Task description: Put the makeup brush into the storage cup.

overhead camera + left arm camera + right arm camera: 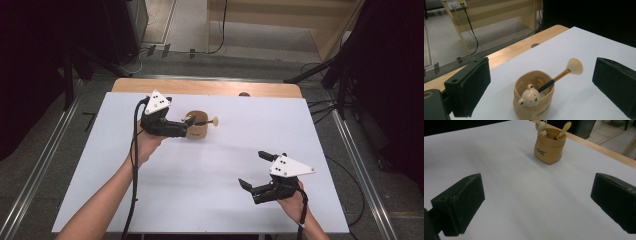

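A tan ceramic pot [198, 131] with a small bear head [530, 96] on its rim stands on the white table sheet [200, 195], left of centre toward the back. A wooden-handled brush [574, 66] leans in it, bristles up and out over the rim. My left gripper [188, 123] hangs level just at the pot's left side, open, and in the left gripper view [544, 82] the pot sits between and below its jaws, untouched. My right gripper [253, 169] rests near the front right, open and empty. The right gripper view [537, 202] looks across bare sheet to the pot [549, 151].
A wooden table edge [205, 87] with a round cable hole [244, 94] runs along the back of the sheet. Beyond it are floor, cables and a pale wood bench [499, 12]. Dark stands flank both sides of the table.
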The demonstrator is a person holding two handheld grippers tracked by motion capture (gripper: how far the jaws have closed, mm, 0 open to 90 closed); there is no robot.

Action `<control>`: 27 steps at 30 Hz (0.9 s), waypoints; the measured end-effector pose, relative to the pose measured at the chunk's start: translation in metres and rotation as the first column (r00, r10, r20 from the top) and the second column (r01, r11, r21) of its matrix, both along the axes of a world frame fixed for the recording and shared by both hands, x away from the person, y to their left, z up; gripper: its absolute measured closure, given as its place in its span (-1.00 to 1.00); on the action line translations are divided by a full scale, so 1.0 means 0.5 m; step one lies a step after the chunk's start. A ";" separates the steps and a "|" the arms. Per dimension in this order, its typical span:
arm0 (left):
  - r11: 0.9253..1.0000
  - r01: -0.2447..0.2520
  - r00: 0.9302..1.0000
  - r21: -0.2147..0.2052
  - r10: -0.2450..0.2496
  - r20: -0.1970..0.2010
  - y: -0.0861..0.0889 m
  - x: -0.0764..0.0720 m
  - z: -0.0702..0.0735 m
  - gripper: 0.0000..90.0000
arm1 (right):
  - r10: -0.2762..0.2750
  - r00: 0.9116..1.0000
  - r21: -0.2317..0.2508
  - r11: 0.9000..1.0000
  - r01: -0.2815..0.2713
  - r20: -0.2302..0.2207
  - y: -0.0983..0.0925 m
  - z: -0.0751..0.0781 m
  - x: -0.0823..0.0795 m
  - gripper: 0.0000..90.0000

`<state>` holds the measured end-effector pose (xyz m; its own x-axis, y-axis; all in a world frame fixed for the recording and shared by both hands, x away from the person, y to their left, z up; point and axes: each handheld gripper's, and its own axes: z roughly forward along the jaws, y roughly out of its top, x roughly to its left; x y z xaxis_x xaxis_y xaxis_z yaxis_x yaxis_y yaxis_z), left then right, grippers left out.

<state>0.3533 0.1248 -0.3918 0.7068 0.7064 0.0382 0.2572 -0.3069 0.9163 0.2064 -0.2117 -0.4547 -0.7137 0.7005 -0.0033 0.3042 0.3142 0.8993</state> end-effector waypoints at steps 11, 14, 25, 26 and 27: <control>1.000 0.026 0.999 -0.005 -0.026 -0.020 0.031 -0.036 -0.003 -0.96 | 0.024 1.000 0.003 1.000 -0.024 0.004 -0.005 0.003 -0.002 -1.00; 1.000 0.025 1.000 -0.010 -0.025 -0.007 0.039 -0.049 -0.003 -0.97 | 0.026 1.000 0.021 0.999 -0.026 0.011 -0.011 0.005 -0.002 -1.00; 0.998 0.055 0.998 0.002 -0.055 0.004 0.069 -0.115 -0.021 -1.00 | 0.022 0.999 0.033 0.999 -0.023 0.035 -0.027 0.011 -0.006 -1.00; 0.998 0.065 0.998 0.020 -0.065 -0.007 0.073 -0.127 -0.024 -1.00 | 0.023 0.999 0.041 0.999 -0.025 0.035 -0.029 0.014 -0.008 -1.00; 0.998 0.065 0.998 0.020 -0.065 -0.007 0.073 -0.127 -0.024 -1.00 | 0.023 0.999 0.041 0.999 -0.025 0.035 -0.029 0.014 -0.008 -1.00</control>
